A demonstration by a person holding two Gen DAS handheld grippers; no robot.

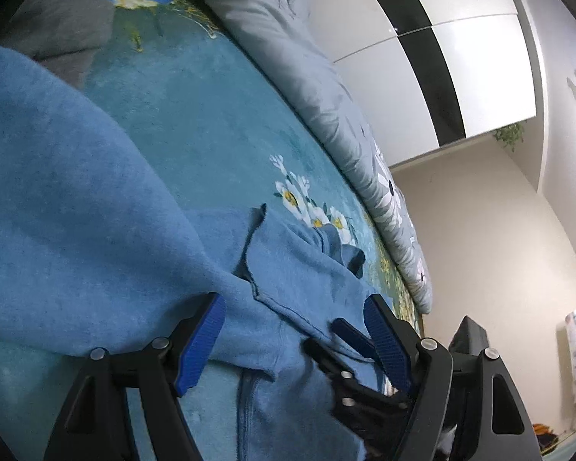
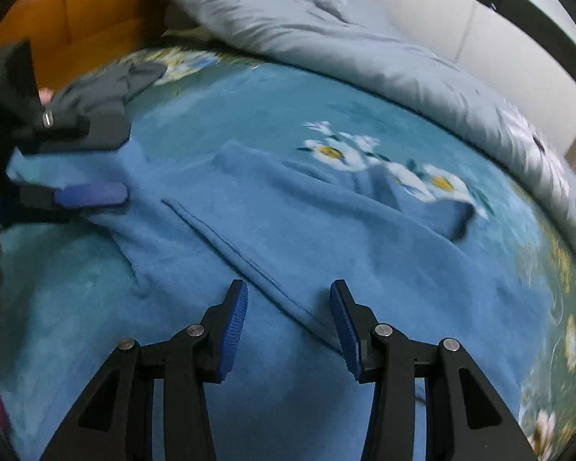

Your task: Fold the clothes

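Blue fleece garment (image 2: 295,238) spread flat over teal floral bedspread (image 2: 249,107), seam (image 2: 226,246) running diagonally across it, one end bunched in a small fold by white printed flowers (image 2: 334,151). In the left wrist view the same garment (image 1: 76,176) draped thick at the near left, a thinner flap (image 1: 288,269) lying between the fingers.

Left gripper (image 1: 293,340) low over the cloth, jaws wide and opening, fabric between the blue pads (image 1: 201,345) but not pinched. The same gripper (image 2: 76,165) seen from the right wrist at the garment's far left corner, one blue pad (image 2: 92,194) resting on the fleece.

Right gripper (image 2: 288,330) hovering above the garment's near part, jaws about half apart, seam passing beneath the gap, nothing clasped. Its fingers (image 1: 345,338) poking into the left wrist view, just beside the left gripper's right pad.

Dark grey garment (image 2: 103,92) crumpled beyond the blue one. Grey quilt (image 2: 345,34) heaped along the bed's far side. Orange headboard (image 2: 76,11) behind. White wardrobe (image 1: 480,73) past the bed.
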